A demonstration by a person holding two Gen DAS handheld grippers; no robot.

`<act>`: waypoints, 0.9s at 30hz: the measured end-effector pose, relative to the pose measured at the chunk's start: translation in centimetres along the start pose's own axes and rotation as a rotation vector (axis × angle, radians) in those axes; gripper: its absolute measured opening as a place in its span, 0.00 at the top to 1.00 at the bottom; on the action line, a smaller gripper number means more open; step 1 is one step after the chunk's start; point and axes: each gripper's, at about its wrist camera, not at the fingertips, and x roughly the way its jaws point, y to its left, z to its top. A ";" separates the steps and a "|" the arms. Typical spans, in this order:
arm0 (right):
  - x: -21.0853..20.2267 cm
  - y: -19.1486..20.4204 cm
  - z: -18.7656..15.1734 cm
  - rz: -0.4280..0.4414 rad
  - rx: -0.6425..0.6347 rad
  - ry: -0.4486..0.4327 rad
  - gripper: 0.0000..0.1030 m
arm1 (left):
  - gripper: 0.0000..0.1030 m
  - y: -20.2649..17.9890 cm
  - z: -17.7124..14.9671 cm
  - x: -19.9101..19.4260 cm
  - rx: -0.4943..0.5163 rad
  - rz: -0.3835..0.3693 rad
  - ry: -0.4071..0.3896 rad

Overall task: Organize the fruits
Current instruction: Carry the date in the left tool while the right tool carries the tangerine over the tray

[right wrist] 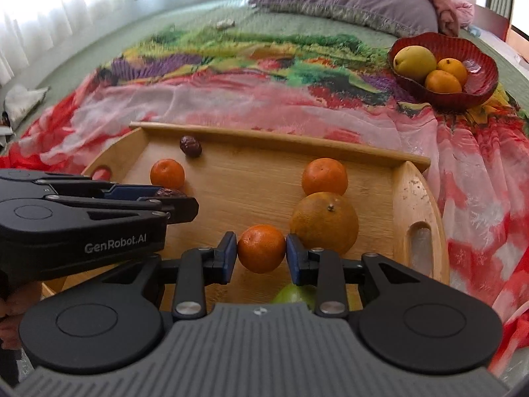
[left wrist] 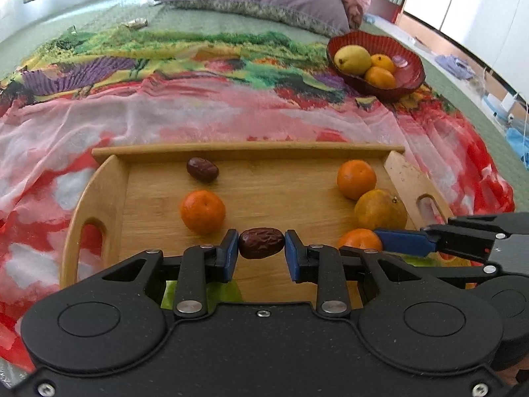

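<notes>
Right now a wrinkled red date (left wrist: 261, 243) sits clamped between the blue pads of the left gripper (left wrist: 261, 248), over the near part of the bamboo tray (left wrist: 109, 178). Beside it, the right gripper (right wrist: 261, 251) pinches a small tangerine (right wrist: 261, 248), just beside a larger yellowish orange (right wrist: 324, 222). Farther back on the floral cloth (left wrist: 165, 112), a red bowl (left wrist: 410, 79) holds a pear (left wrist: 352, 59) and two tangerines.
</notes>
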 end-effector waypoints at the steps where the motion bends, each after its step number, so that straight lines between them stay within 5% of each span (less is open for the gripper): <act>1: 0.1 0.2 0.1 -0.007 -0.014 0.009 0.64 | 0.72 -0.2 0.1 0.1 0.017 0.008 0.008; 23: 0.4 1.1 -0.1 -0.036 -0.066 0.033 0.60 | 0.72 -2.0 0.2 1.0 0.109 0.056 0.019; 27: 0.3 1.0 -0.2 -0.034 -0.058 0.022 0.49 | 0.72 -1.8 0.1 0.8 0.100 0.058 0.012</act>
